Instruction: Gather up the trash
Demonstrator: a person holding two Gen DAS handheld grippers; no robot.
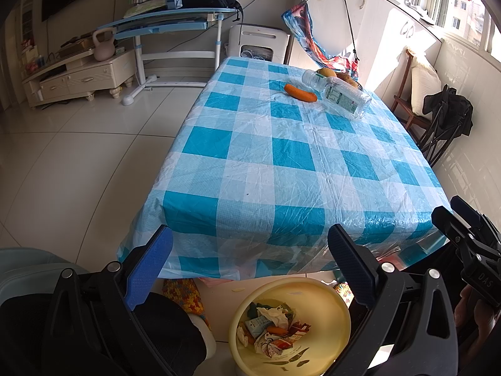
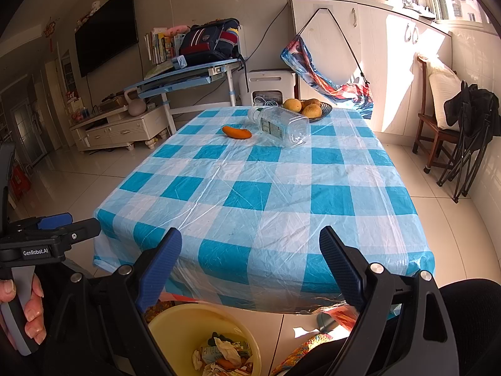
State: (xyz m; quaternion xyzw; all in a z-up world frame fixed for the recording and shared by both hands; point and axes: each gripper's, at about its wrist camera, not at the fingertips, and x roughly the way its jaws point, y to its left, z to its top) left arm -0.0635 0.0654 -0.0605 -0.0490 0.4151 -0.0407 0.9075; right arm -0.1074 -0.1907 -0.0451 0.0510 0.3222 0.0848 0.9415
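Trash (image 1: 275, 329) is seen piled in a yellow bin (image 1: 325, 300) on the floor just below the near edge of the table (image 1: 281, 169): crumpled paper, a small carton and wrappers, with an orange scrap among them. In the right wrist view the same bin (image 2: 175, 319) is seen low between the fingers.

On the blue-and-white checked tablecloth, at the far end, a clear plastic bottle (image 1: 341, 95) is lying on its side. A carrot (image 1: 300, 92) is lying just beside it, toward the left. Behind the bottle a fruit bowl (image 2: 325, 109) is set, holding yellow-brown fruit.

The left gripper (image 1: 250, 266) is held above the bin with its jaws wide apart and nothing between them. The right gripper (image 2: 250, 266) is likewise spread open and empty, pointed down across the table's near edge. Fingers (image 2: 34, 310) of a hand are seen wrapped around the left gripper's handle at the left edge of the right wrist view.

The near part of the cloth is bare of objects.
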